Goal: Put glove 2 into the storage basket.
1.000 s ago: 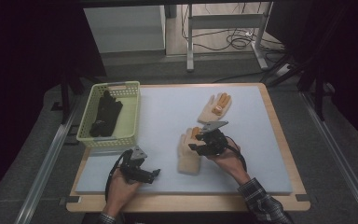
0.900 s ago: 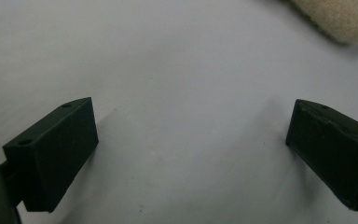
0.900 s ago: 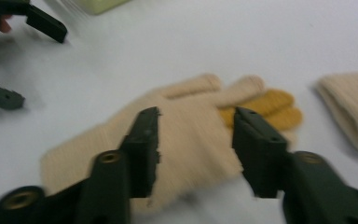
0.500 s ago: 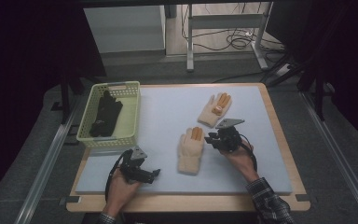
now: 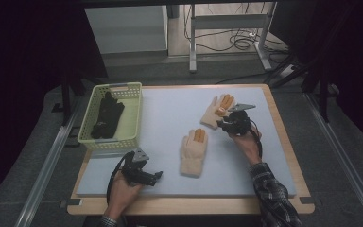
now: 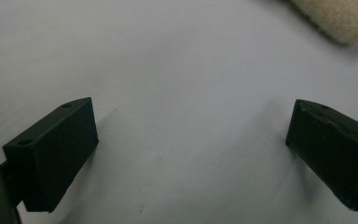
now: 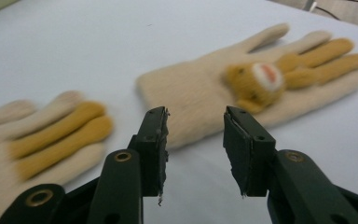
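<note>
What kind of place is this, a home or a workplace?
Probably a lab or recording workspace, not a home: a wooden table with a pale mat, dark curtains at the sides, and loose cables on the floor near a metal frame.

I work at a wooden table (image 5: 283,137) covered by a pale blue-grey mat (image 5: 170,118) at the centre of the frame. Grey carpet floor (image 5: 38,161) surrounds it. Metal rails (image 5: 42,175) run diagonally along the lower left and lower right. At top centre, a metal frame leg (image 5: 192,42) stands on a lighter floor beside loose black cables (image 5: 238,40). A pale grey panel (image 5: 125,28) sits at upper left of centre. The far left and right edges are dark.
</note>
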A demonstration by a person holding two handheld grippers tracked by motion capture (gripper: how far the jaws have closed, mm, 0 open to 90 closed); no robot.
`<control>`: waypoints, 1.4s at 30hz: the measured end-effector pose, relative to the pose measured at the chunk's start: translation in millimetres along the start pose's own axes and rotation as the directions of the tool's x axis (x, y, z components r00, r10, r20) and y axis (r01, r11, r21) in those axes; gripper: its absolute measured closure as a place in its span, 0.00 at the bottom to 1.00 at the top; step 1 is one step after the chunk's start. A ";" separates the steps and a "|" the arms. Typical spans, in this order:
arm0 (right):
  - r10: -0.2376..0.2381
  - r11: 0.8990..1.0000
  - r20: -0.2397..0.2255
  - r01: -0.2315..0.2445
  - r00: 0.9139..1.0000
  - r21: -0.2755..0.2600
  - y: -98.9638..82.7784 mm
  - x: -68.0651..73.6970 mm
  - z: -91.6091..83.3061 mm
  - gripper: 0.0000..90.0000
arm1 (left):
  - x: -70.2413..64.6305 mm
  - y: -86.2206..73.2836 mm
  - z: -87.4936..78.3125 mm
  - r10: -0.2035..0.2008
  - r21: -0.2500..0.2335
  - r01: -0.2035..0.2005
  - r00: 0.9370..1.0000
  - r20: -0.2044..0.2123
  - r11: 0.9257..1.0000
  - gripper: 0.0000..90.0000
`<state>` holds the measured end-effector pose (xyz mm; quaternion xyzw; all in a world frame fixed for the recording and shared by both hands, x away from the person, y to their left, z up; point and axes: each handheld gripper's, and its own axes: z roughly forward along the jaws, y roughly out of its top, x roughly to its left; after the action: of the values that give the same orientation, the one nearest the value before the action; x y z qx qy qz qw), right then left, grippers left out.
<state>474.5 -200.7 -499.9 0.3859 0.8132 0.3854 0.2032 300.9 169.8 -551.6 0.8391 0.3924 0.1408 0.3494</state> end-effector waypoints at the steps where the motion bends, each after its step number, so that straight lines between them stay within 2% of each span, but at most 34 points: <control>1: -0.003 1.000 0.016 0.003 1.000 0.005 2.4 -2.5 3.2 0.62 | 0.1 0.0 0.0 0.000 0.000 0.000 1.000 0.000 1.000 0.03; 5: 0.002 1.000 0.056 -0.003 0.998 0.015 10.7 -13.0 16.3 0.56 | 0.1 0.0 0.0 0.000 0.001 0.000 1.000 0.001 1.000 0.03; 8: 0.021 1.000 0.063 -0.022 0.998 0.010 14.3 -20.5 26.4 0.52 | 0.1 0.0 0.0 0.000 0.000 0.000 1.000 0.000 1.000 0.03; 13: 0.027 0.999 0.079 -0.028 0.997 0.015 16.5 -24.1 44.5 0.45 | 0.1 0.0 0.0 0.000 0.001 0.000 1.000 0.000 1.000 0.02; 17: 0.033 0.999 0.114 -0.037 0.993 0.027 17.8 -30.8 55.9 0.41 | 0.1 0.0 0.0 0.000 0.001 0.000 1.000 0.001 1.000 0.03; 21: 0.061 0.997 0.097 -0.065 0.993 0.034 16.3 -39.1 65.6 0.38 | 0.1 0.0 0.0 0.000 0.001 0.000 1.000 0.001 1.000 0.02; 23: 0.044 0.998 0.097 -0.049 0.994 0.044 15.9 -38.4 68.8 0.41 | 0.1 0.0 0.0 0.000 0.000 0.000 1.000 0.001 1.000 0.02; 26: 0.036 0.998 0.092 -0.040 0.995 0.045 17.1 -35.6 69.0 0.59 | 0.1 0.0 0.0 0.000 0.001 0.000 1.000 0.001 1.000 0.02; 29: 0.020 0.998 0.111 -0.026 0.994 0.059 19.1 -30.4 68.6 0.66 | 0.1 0.0 0.0 0.000 0.001 0.000 1.000 0.001 1.000 0.03; 34: 0.024 0.998 0.112 -0.031 0.993 0.063 20.6 -30.6 63.2 0.68 | 0.1 -0.1 0.0 0.000 0.000 0.000 1.000 0.001 1.000 0.03; 42: 0.029 1.000 0.086 -0.030 0.996 0.007 29.5 -30.2 38.7 0.68 | 0.0 0.0 0.0 0.001 0.000 -0.001 1.000 0.001 1.000 0.03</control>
<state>531.5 -194.2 -499.8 0.4150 0.7995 0.3680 0.2306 301.0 169.8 -551.6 0.8394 0.3921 0.1404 0.3493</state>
